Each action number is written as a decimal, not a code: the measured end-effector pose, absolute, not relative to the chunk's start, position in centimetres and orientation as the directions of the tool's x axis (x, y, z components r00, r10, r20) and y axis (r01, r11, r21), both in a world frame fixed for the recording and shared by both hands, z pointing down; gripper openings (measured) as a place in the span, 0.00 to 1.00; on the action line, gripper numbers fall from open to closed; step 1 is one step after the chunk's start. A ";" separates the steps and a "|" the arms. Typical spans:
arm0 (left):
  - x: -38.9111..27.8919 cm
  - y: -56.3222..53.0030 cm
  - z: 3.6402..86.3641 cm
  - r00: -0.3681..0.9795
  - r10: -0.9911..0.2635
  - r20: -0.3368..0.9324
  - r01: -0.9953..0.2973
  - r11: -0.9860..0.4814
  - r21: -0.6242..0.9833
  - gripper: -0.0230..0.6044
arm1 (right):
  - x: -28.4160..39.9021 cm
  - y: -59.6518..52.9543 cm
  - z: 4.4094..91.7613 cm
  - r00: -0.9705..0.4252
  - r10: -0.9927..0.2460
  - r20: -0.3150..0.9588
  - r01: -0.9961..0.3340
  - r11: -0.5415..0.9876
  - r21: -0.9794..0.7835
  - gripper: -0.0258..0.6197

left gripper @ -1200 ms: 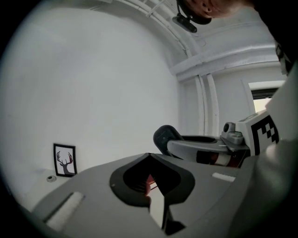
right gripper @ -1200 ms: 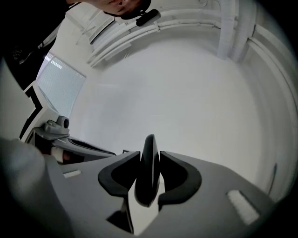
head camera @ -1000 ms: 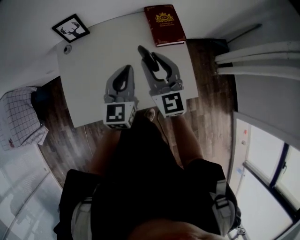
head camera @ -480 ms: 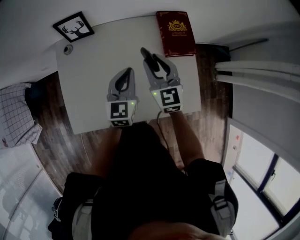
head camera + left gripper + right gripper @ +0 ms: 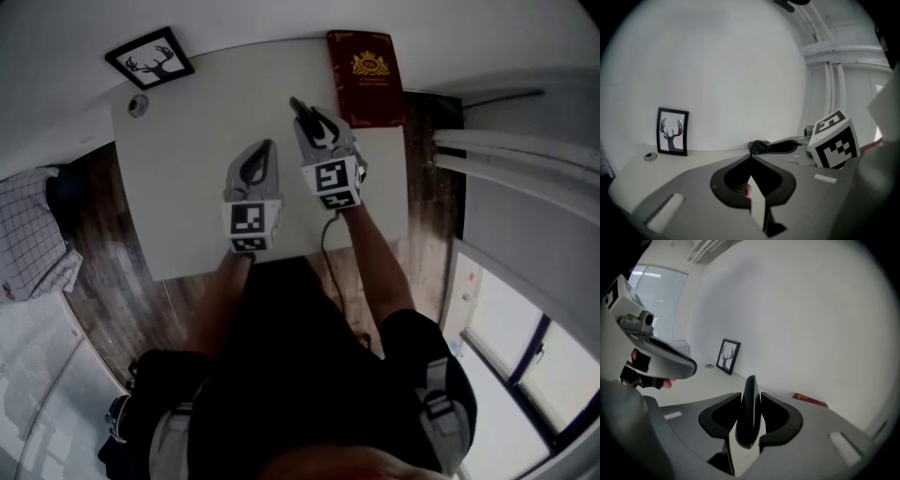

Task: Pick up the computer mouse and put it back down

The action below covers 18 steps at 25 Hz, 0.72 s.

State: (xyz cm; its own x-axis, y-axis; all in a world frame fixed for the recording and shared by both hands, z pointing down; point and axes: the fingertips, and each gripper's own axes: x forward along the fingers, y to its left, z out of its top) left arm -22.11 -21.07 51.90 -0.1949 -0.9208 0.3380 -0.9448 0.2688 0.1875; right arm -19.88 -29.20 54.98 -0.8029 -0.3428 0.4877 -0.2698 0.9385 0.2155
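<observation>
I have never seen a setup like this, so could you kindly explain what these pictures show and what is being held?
There is no robot arm here: a person holds a two-jaw gripper in each hand. One picture comes from a camera on the person's head, looking steeply down at a white table. The other two come from cameras riding on the grippers, each looking along its own jaws. The cubes with square markers are part of the grippers. On the table, a framed deer picture stands at the far left with a small round object beside it. A dark red book lies at the far right corner. The right gripper clamps a black computer mouse, turned on edge between its jaws. The left gripper is shut with nothing in it.
</observation>
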 end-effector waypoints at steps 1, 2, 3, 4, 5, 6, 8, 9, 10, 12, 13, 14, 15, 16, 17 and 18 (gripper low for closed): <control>-22.3 -21.1 52.3 -0.194 -0.918 0.347 -0.943 0.272 0.191 0.04 | -20.2 -29.6 55.9 -0.793 -0.344 0.502 -0.263 0.938 0.228 0.27; -22.5 -21.1 52.7 -0.193 -0.915 0.355 -0.942 0.274 0.194 0.04 | -20.5 -30.0 56.8 -0.783 -0.346 0.517 -0.255 0.937 0.240 0.27; -22.6 -21.1 53.1 -0.191 -0.912 0.363 -0.941 0.275 0.197 0.03 | -20.7 -30.3 57.5 -0.772 -0.347 0.533 -0.248 0.936 0.251 0.27; -22.7 -21.0 53.4 -0.188 -0.910 0.369 -0.940 0.275 0.200 0.04 | -21.0 -30.5 58.2 -0.761 -0.348 0.548 -0.240 0.935 0.260 0.27; -22.8 -21.0 53.7 -0.186 -0.909 0.374 -0.940 0.275 0.202 0.04 | -21.2 -30.8 58.8 -0.750 -0.348 0.562 -0.234 0.935 0.267 0.27; -22.9 -21.0 54.0 -0.185 -0.907 0.379 -0.939 0.276 0.203 0.04 | -21.5 -31.1 59.4 -0.740 -0.349 0.575 -0.228 0.934 0.274 0.27; -23.3 -20.8 54.4 -0.185 -0.902 0.390 -0.937 0.281 0.205 0.04 | -22.1 -31.8 60.6 -0.720 -0.355 0.597 -0.222 0.932 0.286 0.27; -23.5 -20.7 54.6 -0.187 -0.900 0.394 -0.936 0.285 0.206 0.04 | -22.4 -32.1 61.0 -0.710 -0.360 0.606 -0.222 0.930 0.293 0.27; -23.8 -20.7 54.8 -0.189 -0.898 0.398 -0.936 0.288 0.205 0.04 | -22.7 -32.5 61.5 -0.699 -0.367 0.613 -0.222 0.927 0.302 0.27; -24.4 -20.6 55.0 -0.196 -0.895 0.402 -0.934 0.295 0.200 0.04 | -23.2 -33.2 62.4 -0.678 -0.382 0.628 -0.210 0.919 0.332 0.27; -24.7 -20.5 55.1 -0.201 -0.893 0.403 -0.933 0.299 0.198 0.04 | -23.5 -33.4 62.8 -0.669 -0.387 0.635 -0.198 0.916 0.350 0.27; -24.9 -20.4 55.2 -0.206 -0.891 0.404 -0.932 0.304 0.196 0.04 | -23.8 -33.5 63.2 -0.661 -0.391 0.641 -0.185 0.912 0.365 0.27; -25.2 -20.3 55.3 -0.210 -0.890 0.405 -0.931 0.309 0.196 0.04 | -24.1 -33.6 63.6 -0.654 -0.393 0.646 -0.175 0.910 0.375 0.27; -25.4 -20.2 55.4 -0.213 -0.888 0.407 -0.929 0.313 0.197 0.04 | -24.3 -33.6 64.0 -0.647 -0.395 0.652 -0.169 0.908 0.383 0.27; -25.6 -20.1 55.5 -0.216 -0.886 0.410 -0.928 0.317 0.197 0.04 | -24.4 -33.7 64.4 -0.639 -0.399 0.657 -0.165 0.906 0.390 0.27; -25.8 -19.9 55.7 -0.218 -0.884 0.413 -0.927 0.321 0.196 0.04 | -24.6 -33.8 64.8 -0.629 -0.406 0.663 -0.162 0.903 0.399 0.27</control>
State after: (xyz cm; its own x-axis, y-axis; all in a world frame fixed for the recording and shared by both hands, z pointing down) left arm -25.81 -19.91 55.69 -0.2184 -0.8840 0.4134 -0.9267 0.3206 0.1961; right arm -24.58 -33.79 64.75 -0.6294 -0.4057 0.6628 -0.1617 0.9026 0.3990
